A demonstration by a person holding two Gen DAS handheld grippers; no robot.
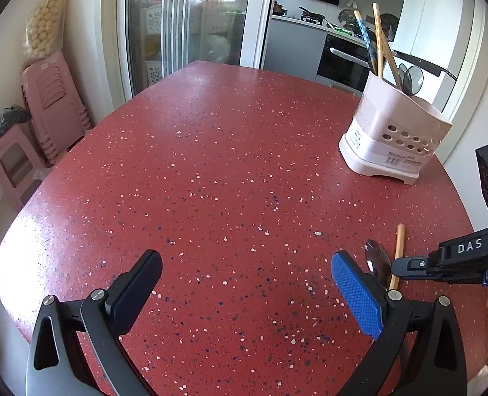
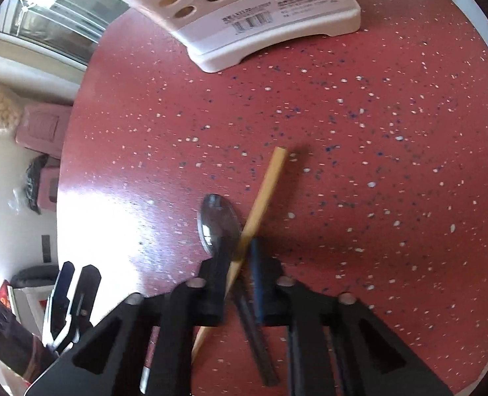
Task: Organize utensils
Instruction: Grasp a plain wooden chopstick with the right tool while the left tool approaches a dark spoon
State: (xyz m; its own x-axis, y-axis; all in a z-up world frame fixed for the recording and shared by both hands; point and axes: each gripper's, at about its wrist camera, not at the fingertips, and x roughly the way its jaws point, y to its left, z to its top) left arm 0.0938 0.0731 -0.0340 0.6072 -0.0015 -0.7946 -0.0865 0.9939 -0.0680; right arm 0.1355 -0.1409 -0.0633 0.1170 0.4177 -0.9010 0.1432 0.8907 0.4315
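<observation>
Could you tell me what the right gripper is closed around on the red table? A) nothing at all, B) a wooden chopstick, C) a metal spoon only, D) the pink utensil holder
B: in the right wrist view the right gripper has its pads pinched on the wooden chopstick, which lies slanted beside the spoon on the table.

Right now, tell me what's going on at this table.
A person is sorting utensils with two tools. The right hand-held gripper has closed down over a wooden chopstick and a metal spoon lying crossed on the red table; it appears to pinch the chopstick. The left hand-held gripper hovers open and empty beside them. The pink utensil holder already has chopsticks and spoons standing in it.
</observation>
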